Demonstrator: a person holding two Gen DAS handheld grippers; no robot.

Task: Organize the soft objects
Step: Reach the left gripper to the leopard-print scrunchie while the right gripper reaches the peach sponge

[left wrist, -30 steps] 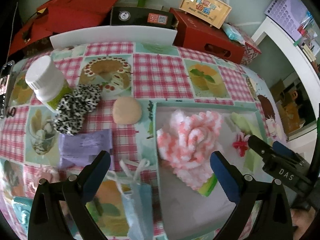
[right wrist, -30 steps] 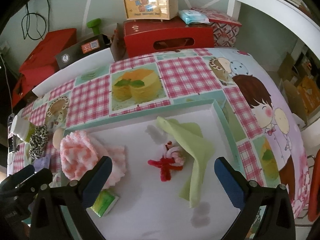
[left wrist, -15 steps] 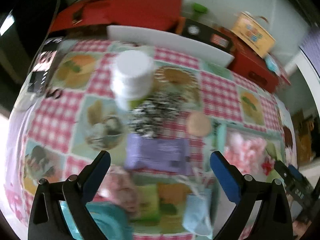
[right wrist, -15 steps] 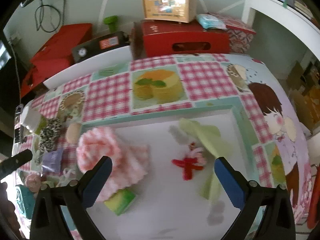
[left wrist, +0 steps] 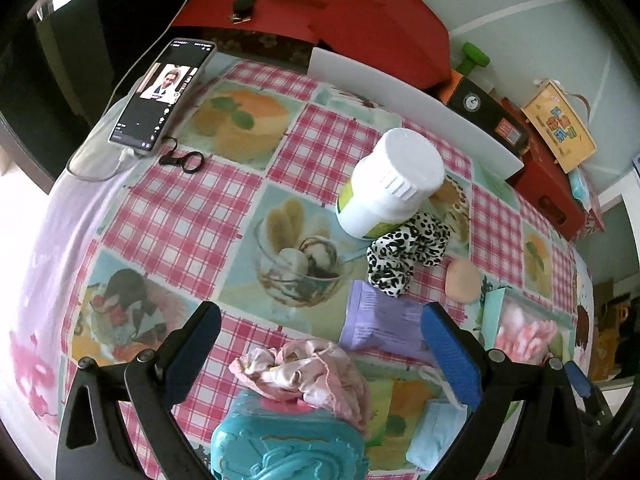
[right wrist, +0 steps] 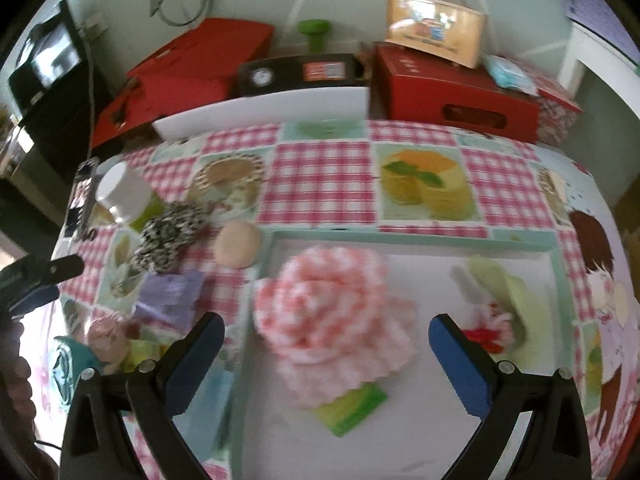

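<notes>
From the left wrist view, the left gripper (left wrist: 320,344) gapes wide and empty over the pink satin scrunchie (left wrist: 308,376), which lies between its fingers at six o'clock, against a teal case (left wrist: 288,440). A leopard scrunchie (left wrist: 404,256) sits at two o'clock. The right gripper (right wrist: 326,354), equally wide and empty, hangs above the pink knitted cloth (right wrist: 332,312) in the tray (right wrist: 420,236).

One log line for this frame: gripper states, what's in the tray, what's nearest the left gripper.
left gripper open | right gripper open | tray: pink knit, green cloth | nearest left: pink scrunchie
</notes>
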